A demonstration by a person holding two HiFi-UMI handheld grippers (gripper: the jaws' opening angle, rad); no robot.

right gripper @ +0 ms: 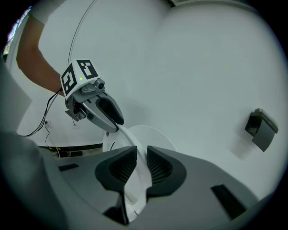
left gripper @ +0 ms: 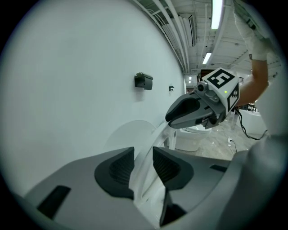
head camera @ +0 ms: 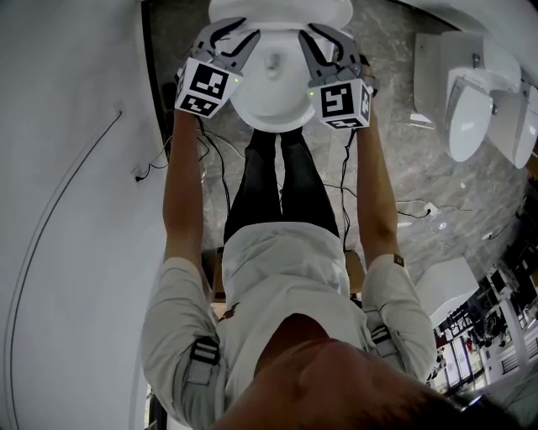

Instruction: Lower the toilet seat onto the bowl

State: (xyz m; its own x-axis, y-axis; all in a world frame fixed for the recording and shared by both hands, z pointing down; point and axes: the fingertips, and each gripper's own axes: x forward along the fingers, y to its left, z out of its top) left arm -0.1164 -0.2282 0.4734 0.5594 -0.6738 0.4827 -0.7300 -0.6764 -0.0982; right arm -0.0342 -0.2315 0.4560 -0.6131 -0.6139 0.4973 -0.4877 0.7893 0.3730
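As I judge it, the step in hand was the last part of the lowering: bringing the toilet seat (right gripper: 136, 194) down to the bowl with one gripper on each side of its ring. To do this well, both sides should go down together and slowly, so that the ring does not twist at its hinge or drop with a bang. The grip should be given up only when the seat lies flat, and each gripper should then be drawn out sideways, away from the rim. One side looked loose while the other was tight, so the weight could hang on one side alone.

In the head view the toilet stood at the top centre of the frame, with the lid (head camera: 277, 10) at the upper edge. The left gripper (head camera: 229, 38) and the right gripper (head camera: 329, 40) sat on the left and right sides of the ring. I could not tell whether the seat already rested on the bowl.

In the left gripper view the jaws stood wide apart with the white rim between them. The pad (left gripper: 120, 167) at lower left of centre had a clear gap to the rim, so this gripper was not pressing. In the right gripper view the jaws were clamped on the rim, which filled the narrow space between the pads (right gripper: 158, 167).
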